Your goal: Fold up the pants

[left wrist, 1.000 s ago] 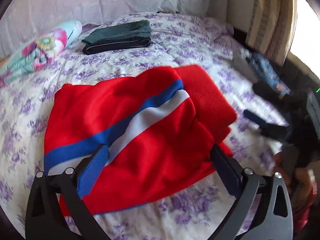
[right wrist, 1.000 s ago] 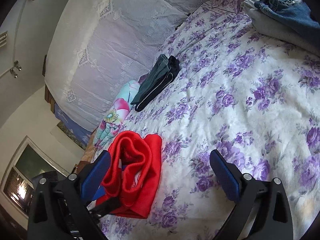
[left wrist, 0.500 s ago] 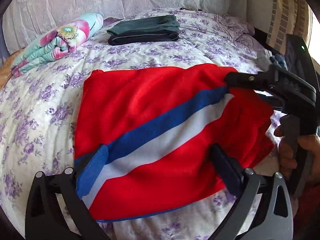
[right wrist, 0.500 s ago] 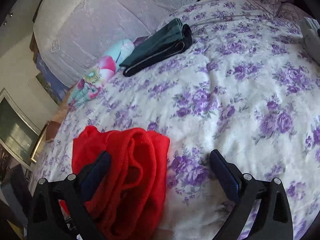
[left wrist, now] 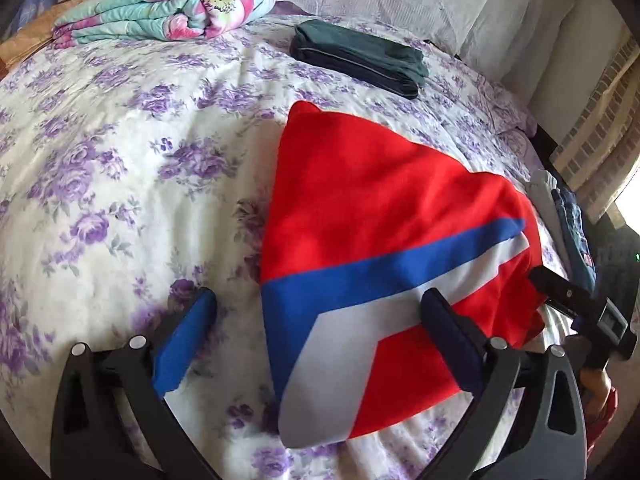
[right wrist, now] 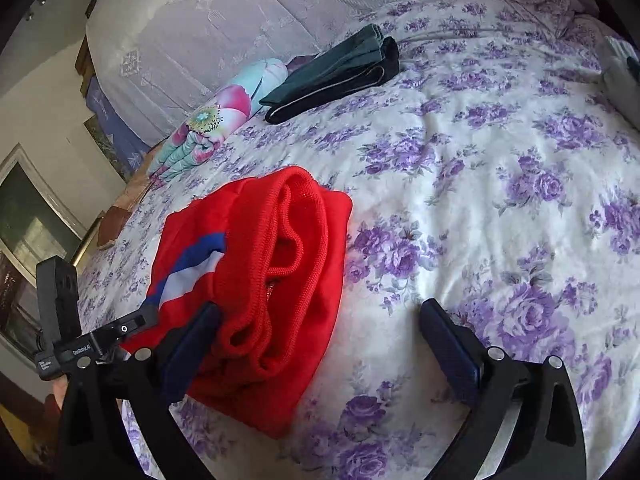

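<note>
Red pants (left wrist: 384, 216) w/ the blue+white stripe sit folded in a bundle near the front edge of the floral bed (left wrist: 120, 168), so imo the fold's basically done. Left gripper (left wrist: 316, 316) and right gripper (right wrist: 320, 332) both have fingers spread wide, holding nothing. Next move prob just a tidy/press, or stack it by the dark folded pair (left wrist: 360, 56) far back.

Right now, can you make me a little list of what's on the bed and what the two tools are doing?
bed cover: white with purple flowers
red pants: folded bundle with a blue and white stripe, lying on the cover
dark green pants: folded, farther back
flowery blanket: rolled up, by the back edge
left tool: open, over the red pants' stripe
right tool: open, at the red pants' waistband end, gripping nothing
</note>
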Available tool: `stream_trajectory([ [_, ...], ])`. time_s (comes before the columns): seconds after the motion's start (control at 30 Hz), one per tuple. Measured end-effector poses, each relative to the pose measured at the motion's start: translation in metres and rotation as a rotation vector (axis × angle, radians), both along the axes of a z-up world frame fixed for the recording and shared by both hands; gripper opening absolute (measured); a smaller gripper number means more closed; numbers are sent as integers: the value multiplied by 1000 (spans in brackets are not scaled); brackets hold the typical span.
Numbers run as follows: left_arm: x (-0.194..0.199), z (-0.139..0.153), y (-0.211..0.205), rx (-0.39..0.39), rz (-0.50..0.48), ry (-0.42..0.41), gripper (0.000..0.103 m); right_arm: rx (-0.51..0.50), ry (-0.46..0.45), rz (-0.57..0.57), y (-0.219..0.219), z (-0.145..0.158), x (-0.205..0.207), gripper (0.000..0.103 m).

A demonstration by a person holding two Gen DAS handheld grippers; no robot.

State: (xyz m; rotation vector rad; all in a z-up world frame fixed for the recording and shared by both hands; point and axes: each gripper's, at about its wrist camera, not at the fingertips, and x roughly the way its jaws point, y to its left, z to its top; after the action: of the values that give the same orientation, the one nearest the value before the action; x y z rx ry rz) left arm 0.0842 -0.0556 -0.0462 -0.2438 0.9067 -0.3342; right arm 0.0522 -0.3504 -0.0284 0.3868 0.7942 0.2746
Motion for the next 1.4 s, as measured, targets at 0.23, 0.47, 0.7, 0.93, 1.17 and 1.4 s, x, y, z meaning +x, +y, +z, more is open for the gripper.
stream_trajectory([
  [0.23, 4, -2, 19, -83, 42, 18, 98, -194, -118, 23, 28, 24, -34, 100],
  [0.47, 5, -5, 11, -4, 30, -9, 99, -174, 9, 73, 32, 7, -14, 100],
  [0.7, -3, 0, 5, 50, 54, -48, 99, 152, -322, 67, 11, 52, -47, 100],
  [0.93, -1, -2, 6, 42, 53, -34, 99, 209, -145, 215, 61, 40, 14, 100],
  [1.17, 0, -4, 8, 52, 52, -36, 99, 166, -151, 205, 68, 55, 14, 100],
  [1.4, -1, -3, 7, 56, 53, -38, 99, 362, -26, 393, 125, 80, 60, 100],
])
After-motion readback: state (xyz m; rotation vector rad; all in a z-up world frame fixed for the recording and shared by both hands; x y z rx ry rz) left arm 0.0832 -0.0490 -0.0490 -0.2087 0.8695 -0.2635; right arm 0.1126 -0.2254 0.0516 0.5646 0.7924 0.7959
